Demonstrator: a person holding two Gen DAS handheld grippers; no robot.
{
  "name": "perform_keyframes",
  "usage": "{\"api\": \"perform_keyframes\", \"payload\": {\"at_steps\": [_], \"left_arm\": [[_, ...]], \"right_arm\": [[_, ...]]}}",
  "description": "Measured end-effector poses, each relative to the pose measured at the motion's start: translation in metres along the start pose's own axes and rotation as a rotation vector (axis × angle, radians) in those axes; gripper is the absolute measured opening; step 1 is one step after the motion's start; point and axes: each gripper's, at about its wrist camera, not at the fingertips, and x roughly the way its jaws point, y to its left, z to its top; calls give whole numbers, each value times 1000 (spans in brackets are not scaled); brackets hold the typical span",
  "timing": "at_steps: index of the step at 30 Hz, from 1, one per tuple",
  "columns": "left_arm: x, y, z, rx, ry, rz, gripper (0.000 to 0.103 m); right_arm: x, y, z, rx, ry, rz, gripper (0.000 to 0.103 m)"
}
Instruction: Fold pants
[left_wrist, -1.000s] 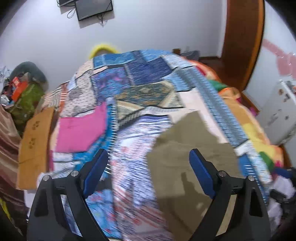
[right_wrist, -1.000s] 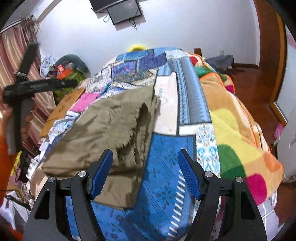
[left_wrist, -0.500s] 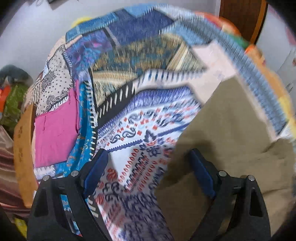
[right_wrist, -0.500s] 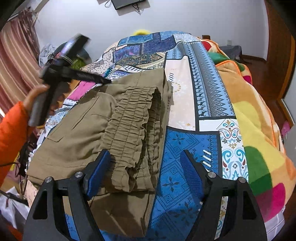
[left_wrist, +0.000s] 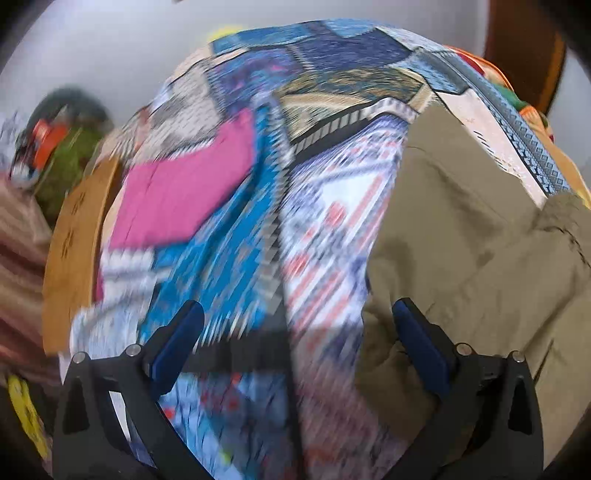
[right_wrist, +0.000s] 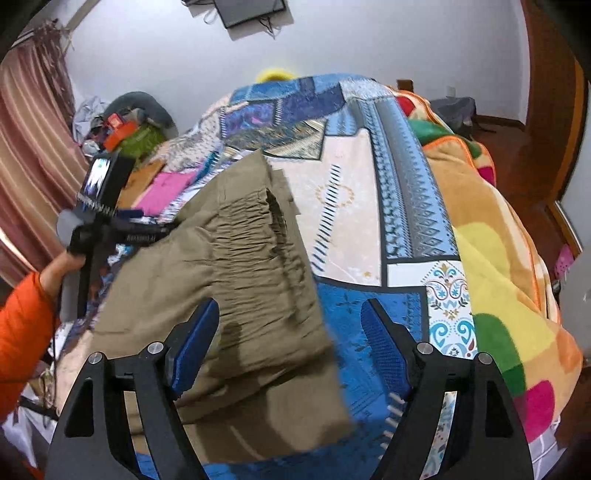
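Olive-khaki pants lie folded on a patchwork bedspread, the gathered elastic waistband on top. In the left wrist view the pants fill the right side. My left gripper is open and empty above the spread, its right finger at the pants' left edge. It also shows in the right wrist view, held by a hand in an orange sleeve. My right gripper is open and empty, hovering over the near edge of the pants.
An orange, yellow and green blanket covers the bed's right side. Clutter with a green bag sits at the far left by a striped curtain. A wooden door is at right, a wall screen above.
My left gripper has pulled back and left from the pants' edge, with motion blur. My right gripper has shifted slightly, so the pants look lower and nearer. Both stay open.
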Motion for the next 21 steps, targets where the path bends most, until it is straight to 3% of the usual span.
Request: {"api": "perform_keyframes", "payload": {"at_steps": [9, 15, 21], "left_arm": [[-52, 34, -94, -151, 22, -117, 103], [-59, 46, -116, -197, 17, -134, 103], [-68, 60, -134, -196, 34, -146, 103]], "right_arm": [[-19, 39, -20, -135, -12, 52, 76], [14, 35, -38, -147, 83, -1, 68], [18, 18, -39, -85, 79, 4, 68]]}}
